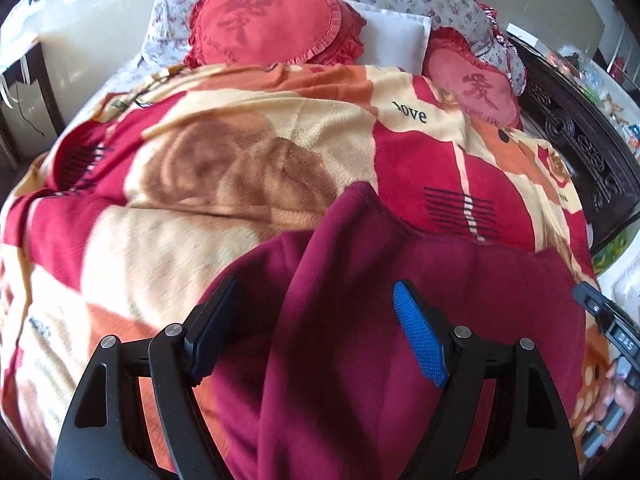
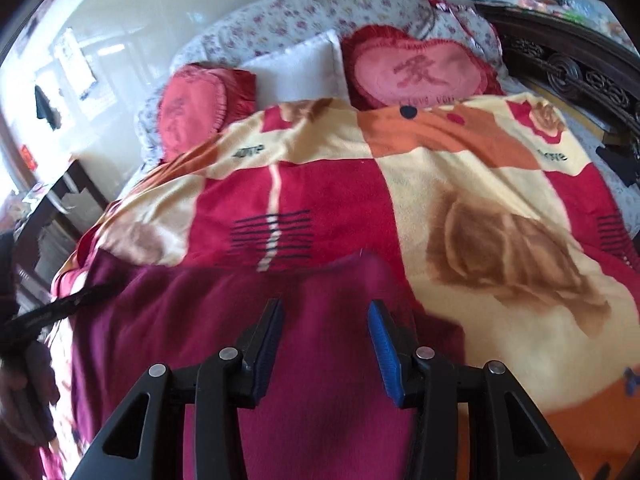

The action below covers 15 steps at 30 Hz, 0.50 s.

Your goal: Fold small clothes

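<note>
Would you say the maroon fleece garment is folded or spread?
Partly folded: the maroon fleece garment has one flap doubled over, its stitched edge on top.

The maroon garment point(image 1: 340, 320) runs off the bottom edge of both wrist views, so its lower part is unseen, and it is blurred in the right wrist view. A raised fold hides the cloth behind it. The blanket point(image 1: 180, 184) underneath is covered there. The hand point(image 2: 24, 396) at the left edge is cut off and blurred.
</note>
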### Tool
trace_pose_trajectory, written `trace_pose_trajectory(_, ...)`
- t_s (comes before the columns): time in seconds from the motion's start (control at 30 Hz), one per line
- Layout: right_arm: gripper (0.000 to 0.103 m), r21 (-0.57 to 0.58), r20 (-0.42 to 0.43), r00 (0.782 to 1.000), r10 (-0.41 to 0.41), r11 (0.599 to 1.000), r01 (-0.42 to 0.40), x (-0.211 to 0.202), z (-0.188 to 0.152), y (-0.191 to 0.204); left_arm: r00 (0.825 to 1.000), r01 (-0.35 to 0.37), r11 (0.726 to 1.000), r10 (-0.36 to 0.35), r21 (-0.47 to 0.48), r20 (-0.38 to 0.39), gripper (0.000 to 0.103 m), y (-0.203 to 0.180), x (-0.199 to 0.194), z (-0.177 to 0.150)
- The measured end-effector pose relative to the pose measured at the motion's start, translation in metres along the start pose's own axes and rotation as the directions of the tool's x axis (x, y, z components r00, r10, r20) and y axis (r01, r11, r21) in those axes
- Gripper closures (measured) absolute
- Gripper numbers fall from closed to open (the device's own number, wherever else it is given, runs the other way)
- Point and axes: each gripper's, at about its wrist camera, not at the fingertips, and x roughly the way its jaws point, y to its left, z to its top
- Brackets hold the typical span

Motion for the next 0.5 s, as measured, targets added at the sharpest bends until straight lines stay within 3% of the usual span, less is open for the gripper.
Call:
trace_pose_trajectory(0.23, 0.060, -0.011, -0.019, 1.000, -0.006, 1.000, 0.005, -0.026, -0.040, 0.001, 1.000, -0.018, 0.999, 0.017, 0.042, 0.021, 0.024, -0.007, -0.022, -0.026)
trace_pose_trajectory(0.5, 0.057, 0.088, -0.093, 0.994, 0.056, 0.995, -0.048, -0.007, -0.047, -0.017, 1.000, -0.006, 1.000, 0.006, 0.022, -0.021, 0.024, -0.006, -0.025, -0.045)
